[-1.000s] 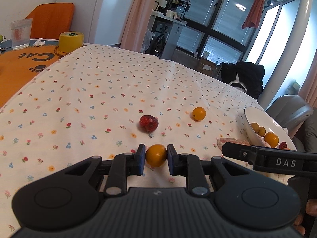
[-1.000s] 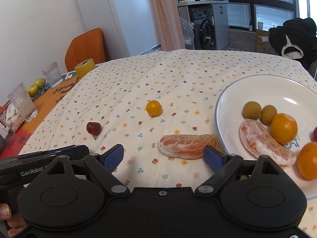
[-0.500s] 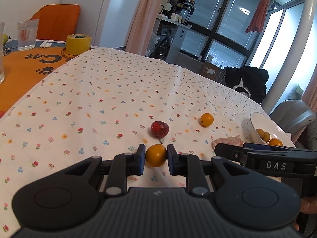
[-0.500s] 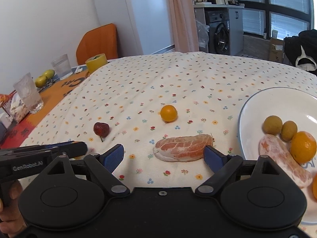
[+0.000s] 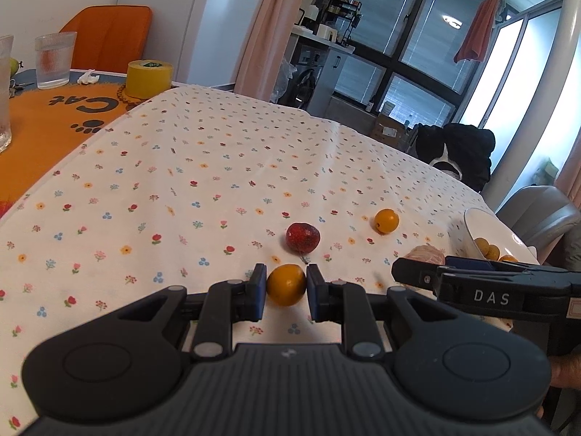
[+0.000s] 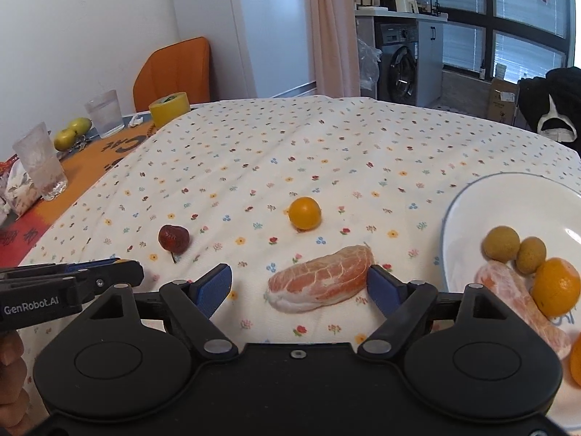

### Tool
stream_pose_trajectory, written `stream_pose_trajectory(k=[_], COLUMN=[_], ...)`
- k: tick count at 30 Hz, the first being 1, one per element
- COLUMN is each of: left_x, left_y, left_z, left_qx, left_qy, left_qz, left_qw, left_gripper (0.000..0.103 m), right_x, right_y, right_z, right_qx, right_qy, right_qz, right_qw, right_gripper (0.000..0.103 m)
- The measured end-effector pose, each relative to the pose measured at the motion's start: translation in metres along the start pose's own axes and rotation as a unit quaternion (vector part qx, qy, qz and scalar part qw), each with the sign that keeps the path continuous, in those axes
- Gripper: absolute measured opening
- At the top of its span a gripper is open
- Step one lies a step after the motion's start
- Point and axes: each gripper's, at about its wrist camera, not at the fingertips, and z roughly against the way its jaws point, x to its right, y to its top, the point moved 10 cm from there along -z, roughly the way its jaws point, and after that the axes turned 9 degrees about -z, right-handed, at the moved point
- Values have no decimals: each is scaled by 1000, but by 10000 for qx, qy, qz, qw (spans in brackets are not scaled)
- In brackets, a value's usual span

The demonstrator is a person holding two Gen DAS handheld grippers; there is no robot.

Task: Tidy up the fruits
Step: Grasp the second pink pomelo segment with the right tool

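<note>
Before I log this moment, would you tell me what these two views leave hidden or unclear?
- White plate: cut off by the right edge in the right wrist view; its fruit count is incomplete.
- Left wrist view: the right gripper covers most of the peeled citrus segment.
- Small orange fruit in the left gripper: whether it is lifted off the floral tablecloth cannot be told.
- Drinking glass: cropped at the left edge.

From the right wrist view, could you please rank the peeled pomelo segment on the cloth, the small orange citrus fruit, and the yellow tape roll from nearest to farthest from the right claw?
1. Peeled pomelo segment: between the open right claw fingers.
2. Small orange citrus fruit: farther on, mid-cloth.
3. Yellow tape roll: far left, near the orange chair.
</note>
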Motion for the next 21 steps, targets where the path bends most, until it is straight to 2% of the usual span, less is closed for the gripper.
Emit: stream_pose_trajectory(k=[10,13,14,16,21], left_x=[-5,-5,-5,-5,-7], left_y=[-2,-1,-1,-1,-1], left_z=[-2,-3,-3,-3,-2], left_qx=[-22,-23,-23,-23,-11], left_qy=[57,57,56,56,89], left_qz=[53,61,64,67,76], left_qw=[10000,10000,10000,10000,9999], left_gripper=[21,21,21,21,21], right_x=[-4,-6,-9,-13,-14], right_y=[2,5,6,4,1], right_z=[-13,-12,-12,-15,-14], right_qx=[79,140,142,-7,-56], right_qy=[-231,-82,11,289,178], right_qz=[379,369,395,299,316], right_qw=[9990,9992,9991,9991,9993], right_gripper=[81,79,73,70,68])
